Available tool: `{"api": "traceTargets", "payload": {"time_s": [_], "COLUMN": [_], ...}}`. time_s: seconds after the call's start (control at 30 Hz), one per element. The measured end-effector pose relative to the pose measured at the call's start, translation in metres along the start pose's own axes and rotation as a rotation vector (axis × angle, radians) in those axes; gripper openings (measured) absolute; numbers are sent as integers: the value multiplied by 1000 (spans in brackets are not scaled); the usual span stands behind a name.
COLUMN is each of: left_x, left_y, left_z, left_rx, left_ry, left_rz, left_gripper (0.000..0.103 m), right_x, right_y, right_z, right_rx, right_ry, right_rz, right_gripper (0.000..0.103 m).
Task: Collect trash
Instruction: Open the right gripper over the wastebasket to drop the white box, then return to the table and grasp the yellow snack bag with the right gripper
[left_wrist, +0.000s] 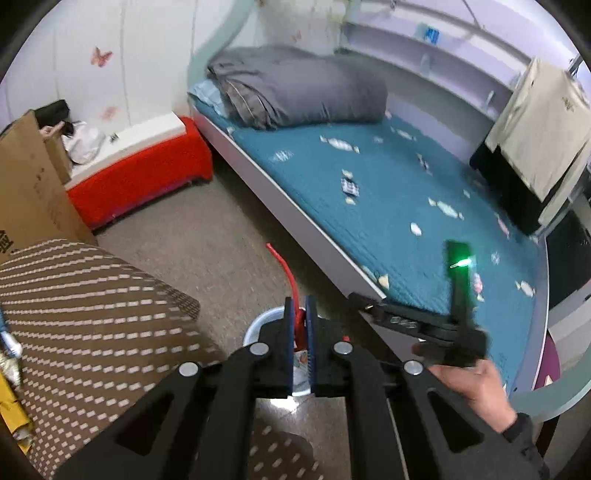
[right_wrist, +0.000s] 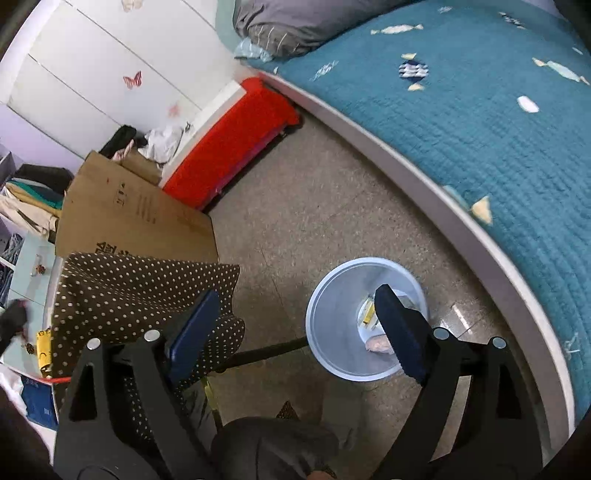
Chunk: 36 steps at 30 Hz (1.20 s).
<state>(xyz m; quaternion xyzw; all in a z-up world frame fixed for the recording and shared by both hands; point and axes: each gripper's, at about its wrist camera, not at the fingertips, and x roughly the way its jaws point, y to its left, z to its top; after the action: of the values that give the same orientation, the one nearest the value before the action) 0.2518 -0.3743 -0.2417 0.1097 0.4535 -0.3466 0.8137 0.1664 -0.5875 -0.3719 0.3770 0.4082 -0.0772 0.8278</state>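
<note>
Now left tongs (left_wrist: 300, 321) clamping red strip (left_wrist: 282, 264), bin (right_wrist: 365, 319) below

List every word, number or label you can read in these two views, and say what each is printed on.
Nothing can be quoted with confidence.
Cardboard box: small black print, blurred; large characters partly hidden by the spotted cloth, not legible.
Yellow packet: dark marks, blurred.
Blue packet: white print, too small.
Blue sign on the shelf: blurred.
</note>
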Motion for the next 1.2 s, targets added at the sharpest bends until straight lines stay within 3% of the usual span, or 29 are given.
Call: {"api": "traceTargets", "payload": {"time_s": [0.27,0.3,0.37,0.4,0.43,0.6,0.8,1.2], "left_x": [63,69,76,77,75,56,9,-97], "left_y": [-20,-22,-23,-21,-18,-6,1,22], "left_z": [14,16,18,20,22,23,14,-27], "left_rx": [13,22,24,10,-5,-56,-47,-46], "left_ry": [141,161,180,175,154,119,24,-142], "left_rz": [-29,-33,-13,11,22,44,69,126], "left_gripper": [7,11,50,87,93,93,94,95], "right_x": [-38,-40,-44,-46,-48,-56,-67,-111], "right_y": [-8,-6,-4,-2,0,12,40,135], "right_z": [10,10,10,10,9,4,-5,-34], "right_rx": [-7,-7,-7,-10,-12,-17,-53,-227], "right_ry": [-77,-79,-86,-90,-92,-102,-109,-149], "right_rz": [-11,-12,-9,-7,-6,-3,-40,-27], "right_gripper": [87,87,88,88,89,96,97,97]}}
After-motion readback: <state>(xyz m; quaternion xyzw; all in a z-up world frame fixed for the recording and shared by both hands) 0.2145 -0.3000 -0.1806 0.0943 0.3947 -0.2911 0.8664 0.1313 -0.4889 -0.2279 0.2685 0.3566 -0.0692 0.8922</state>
